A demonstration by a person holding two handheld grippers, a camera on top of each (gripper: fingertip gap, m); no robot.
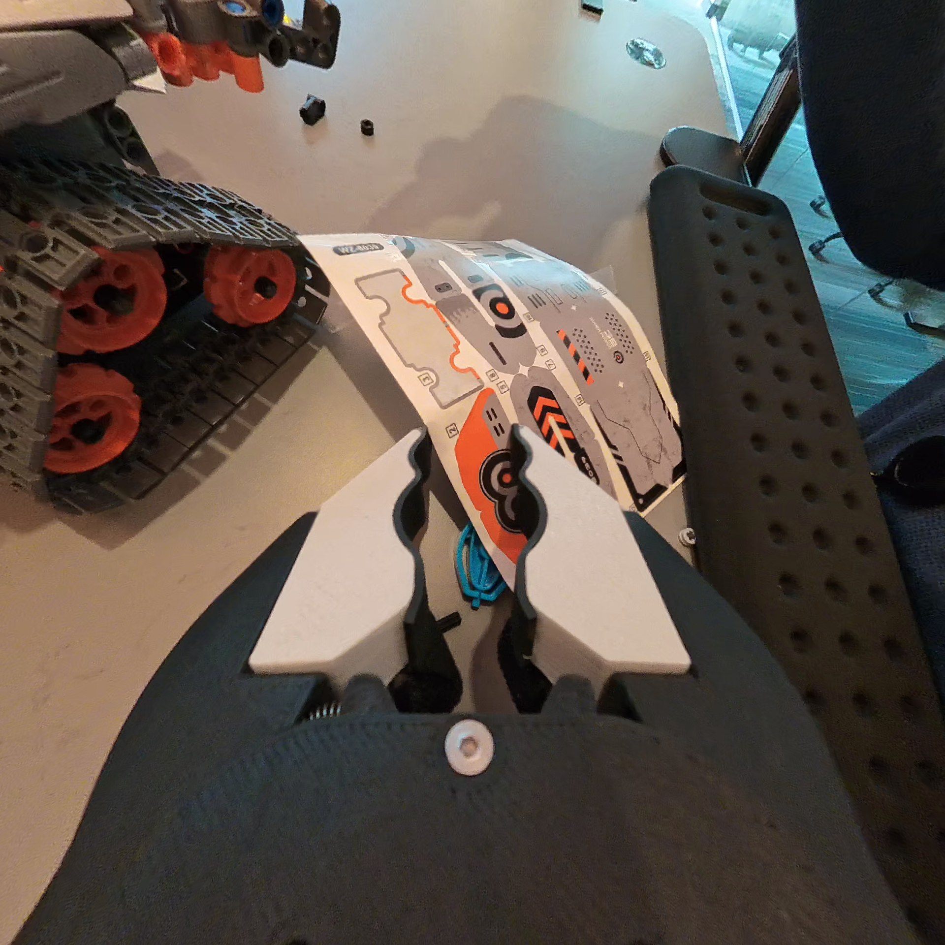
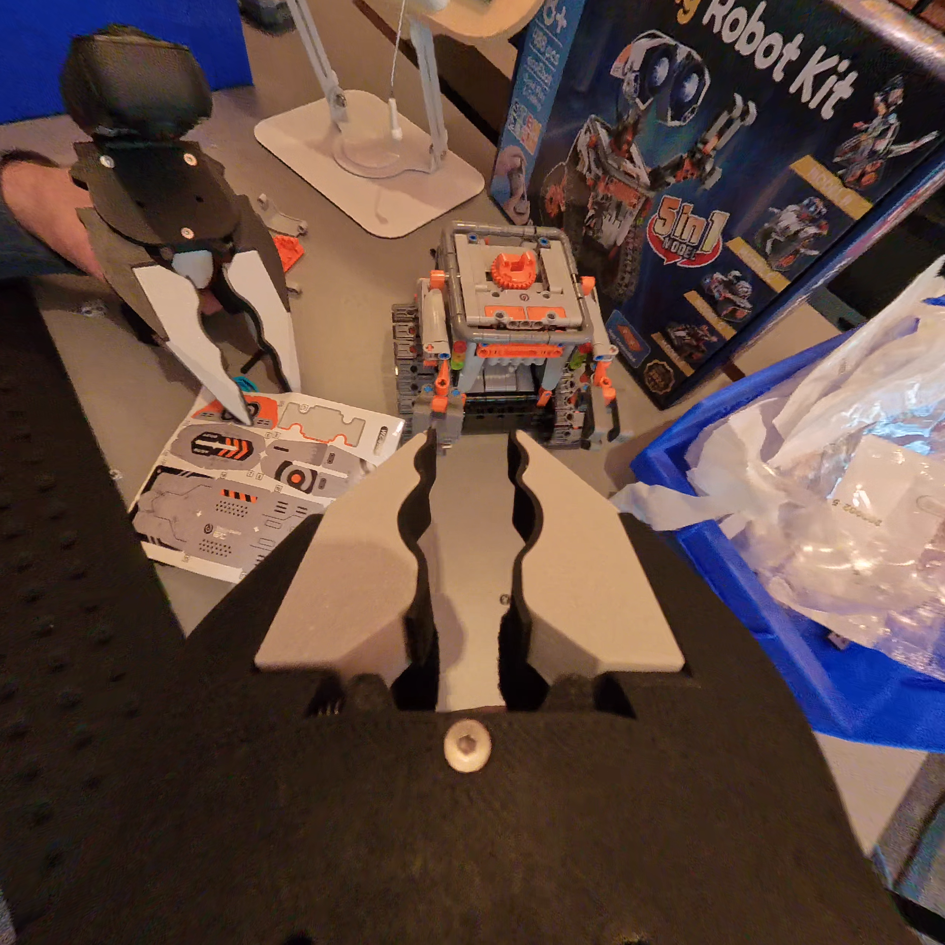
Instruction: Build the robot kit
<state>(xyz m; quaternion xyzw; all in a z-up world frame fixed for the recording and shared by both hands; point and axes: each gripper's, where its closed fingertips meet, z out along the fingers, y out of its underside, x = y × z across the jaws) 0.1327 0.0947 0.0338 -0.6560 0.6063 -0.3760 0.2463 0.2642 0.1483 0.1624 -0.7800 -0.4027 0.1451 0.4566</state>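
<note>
A sticker sheet (image 1: 511,332) with grey, orange and black decals lies on the grey table, its near edge curled upward. My left gripper (image 1: 469,434) is open, and the sheet's near corner stands between its fingers. In the right wrist view the left gripper (image 2: 271,401) has one fingertip on the sheet (image 2: 245,491) at an orange decal. A small blue piece (image 1: 475,562) lies under that corner. A tracked brick robot (image 1: 153,307) with orange wheels stands to the left. My right gripper (image 2: 471,437) is open and empty, just in front of the robot (image 2: 506,332).
A blue bin (image 2: 741,613) with clear plastic bags (image 2: 844,486) sits at the right. The kit's box (image 2: 716,179) leans behind the robot. A white lamp base (image 2: 368,163) stands at the back. A black perforated armrest (image 1: 767,409) borders the table. Two small black parts (image 1: 312,108) lie beyond the sheet. The tracked brick robot (image 1: 153,307) is about 9 cm from my left fingertips and 15 cm from my right.
</note>
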